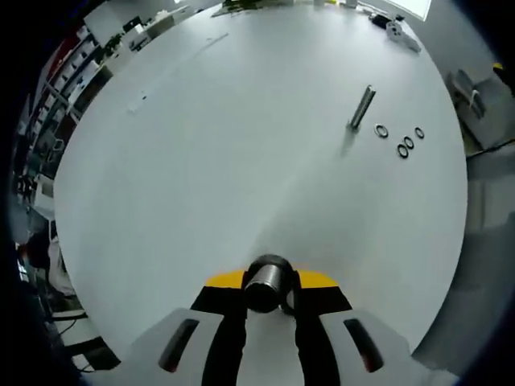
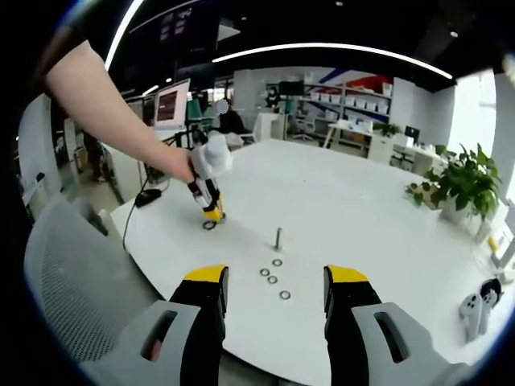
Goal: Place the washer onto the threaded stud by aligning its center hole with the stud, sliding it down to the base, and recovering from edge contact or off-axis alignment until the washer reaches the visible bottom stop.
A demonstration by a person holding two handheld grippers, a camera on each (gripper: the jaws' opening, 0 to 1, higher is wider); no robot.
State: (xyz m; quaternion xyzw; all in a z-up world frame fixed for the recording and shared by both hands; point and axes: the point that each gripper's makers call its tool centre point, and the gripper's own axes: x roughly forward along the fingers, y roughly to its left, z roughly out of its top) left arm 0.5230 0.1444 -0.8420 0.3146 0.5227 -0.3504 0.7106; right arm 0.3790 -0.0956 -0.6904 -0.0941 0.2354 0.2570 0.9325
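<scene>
The threaded stud (image 1: 361,108) stands upright on the white round table (image 1: 201,161), far ahead and to the right of my left gripper (image 1: 269,291). Several dark washers (image 1: 403,150) lie loose just beside the stud. My left gripper is shut on a thick, dark, round metal part (image 1: 266,281), held low over the table. In the right gripper view, a person's hand holds the left gripper (image 2: 212,211) tip-down at the table, left of the stud (image 2: 278,238). The washers (image 2: 272,280) lie between the stud and my right gripper (image 2: 276,293), which is open and holds nothing.
A grey mesh chair (image 2: 72,273) stands at the table's near left edge. A white controller (image 2: 473,305) lies at the right edge, with potted plants (image 2: 459,189) beyond it. Shelves and desks line the room's far side.
</scene>
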